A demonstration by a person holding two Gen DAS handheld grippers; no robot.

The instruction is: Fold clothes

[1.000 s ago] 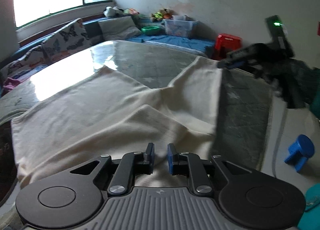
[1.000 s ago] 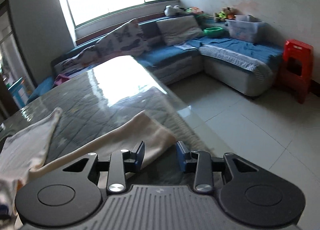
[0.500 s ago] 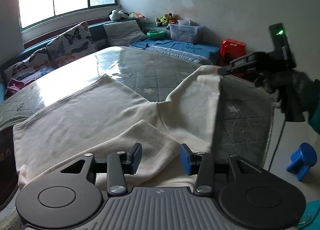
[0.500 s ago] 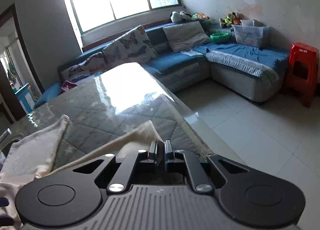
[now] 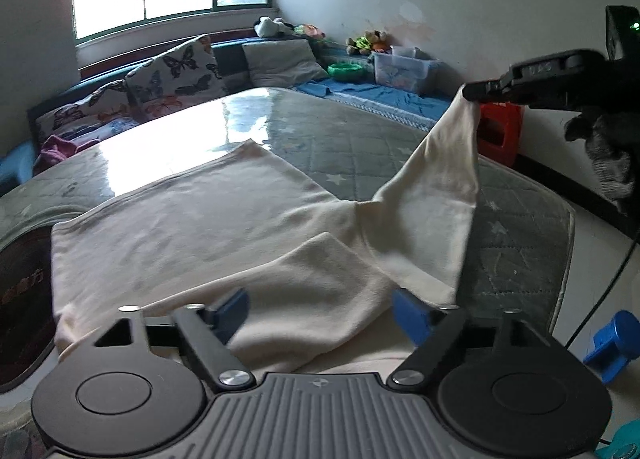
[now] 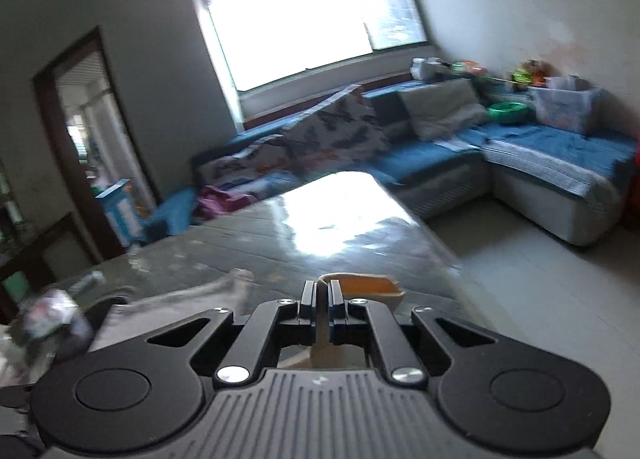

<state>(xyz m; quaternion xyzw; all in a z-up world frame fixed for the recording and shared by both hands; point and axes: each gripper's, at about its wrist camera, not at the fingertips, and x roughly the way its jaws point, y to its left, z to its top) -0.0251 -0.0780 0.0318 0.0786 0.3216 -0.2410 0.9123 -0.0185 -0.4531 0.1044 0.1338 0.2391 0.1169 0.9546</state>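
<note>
**Right gripper lifts a corner of the cream cloth**

The cream garment (image 5: 224,227), soft and matte, lies across the quilted, star-printed table cover (image 5: 516,255). At two o'clock in the left wrist view, the right gripper (image 5: 474,93) pinches one corner, pulling it up into a taut peak. Up close, its jaws press together on a thin fold (image 6: 322,323). The left gripper (image 5: 320,313) has just been opening; its blue pads stand spread, a rounded flap between them untouched.
</note>
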